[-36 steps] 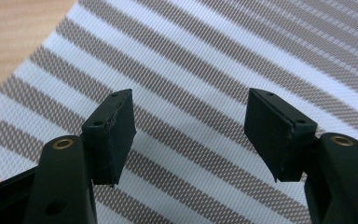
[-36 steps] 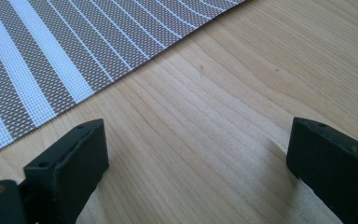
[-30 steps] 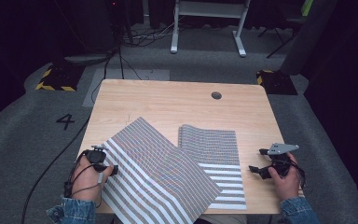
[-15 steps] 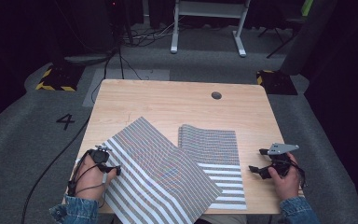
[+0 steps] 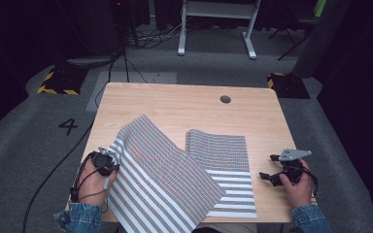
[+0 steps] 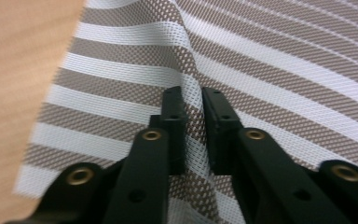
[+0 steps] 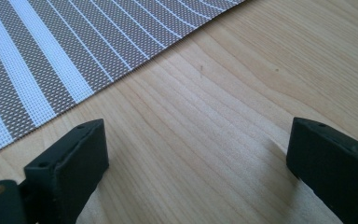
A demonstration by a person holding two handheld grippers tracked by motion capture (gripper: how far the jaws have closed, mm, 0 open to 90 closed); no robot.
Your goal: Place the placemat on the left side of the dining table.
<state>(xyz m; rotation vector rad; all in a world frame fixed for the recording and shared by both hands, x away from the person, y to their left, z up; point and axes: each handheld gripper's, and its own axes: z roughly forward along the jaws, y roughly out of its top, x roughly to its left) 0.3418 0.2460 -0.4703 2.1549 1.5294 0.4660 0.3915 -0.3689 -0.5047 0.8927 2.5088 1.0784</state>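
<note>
High view: two striped mats lie on the tabletop (image 5: 184,104); the near mat (image 5: 162,182) sits askew, overlapping the far mat (image 5: 223,160) and hanging past the front edge; the left tool (image 5: 108,164) is at the near mat's left edge, where the weave rides up off the wood, which suggests the edge is pinched so the mat can be dragged or lifted; the right tool (image 5: 271,175) rests on bare wood just right of the far mat, apart from it, likely parked while the left hand (image 5: 91,180) works.

Left gripper view: the left tool (image 6: 193,109) has its jaws drawn narrow on a raised ridge of the near mat (image 6: 270,70); the fabric is puckered up between them, so it is gripping the mat, taking a fold of the weave rather than the flat sheet, which a two-jaw tool could hardly catch; bare tabletop (image 6: 14,70) shows at the left.

Right gripper view: the right tool (image 7: 198,154) is spread wide with nothing between the jaws; wood lies beneath, and the far mat (image 7: 51,51) has its edge ahead and to the left, not touched.

Against the earlier high views: the left hand has shifted inward and a little nearer the person, from beside the mat's edge onto it; the mat's left corner now looks slightly raised; the right hand and the far mat are where they were.
</note>
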